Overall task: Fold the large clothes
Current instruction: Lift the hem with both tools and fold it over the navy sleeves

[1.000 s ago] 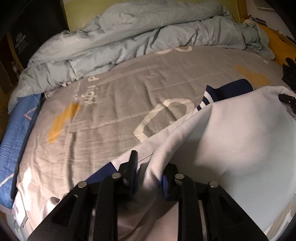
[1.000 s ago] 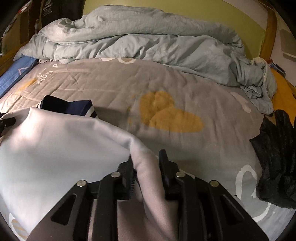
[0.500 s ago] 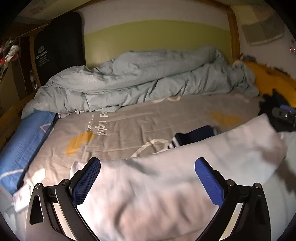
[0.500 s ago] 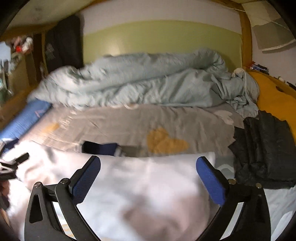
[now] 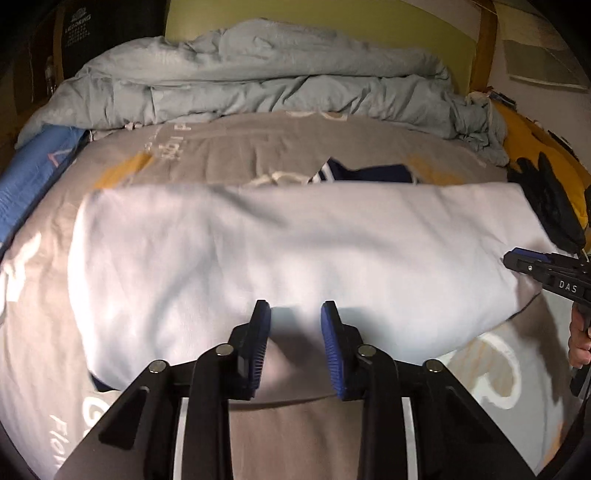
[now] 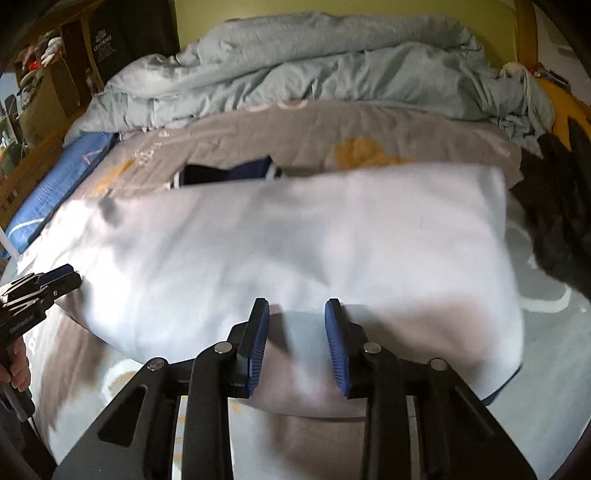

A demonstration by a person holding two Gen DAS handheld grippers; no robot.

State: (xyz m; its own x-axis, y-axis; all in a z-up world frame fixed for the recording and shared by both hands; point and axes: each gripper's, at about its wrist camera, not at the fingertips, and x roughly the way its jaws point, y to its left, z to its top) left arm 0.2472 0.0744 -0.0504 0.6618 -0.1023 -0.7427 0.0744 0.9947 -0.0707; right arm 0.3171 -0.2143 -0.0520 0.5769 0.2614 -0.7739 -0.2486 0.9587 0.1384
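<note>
Left wrist view: white garment (image 5: pixel 295 251) lay ahead, long axis crosswise—left gripper (image 5: pixel 295 339) and right gripper (image 6: pixel 297 339) both closing, nothing between jaws, equally near.

bed: grey printed sheet (image 5: pixel 229 155) with yellow shapes and pale lettering | head end: rumpled pale-blue duvet (image 5: pixel 258 85) | wall: yellow-green panel (image 5: pixel 332 29), wooden post (image 5: pixel 484 44) at right | left edge: blue mat (image 6: pixel 55 184), shelving (image 6: pixel 40 74) | light: dim, indoor
</note>
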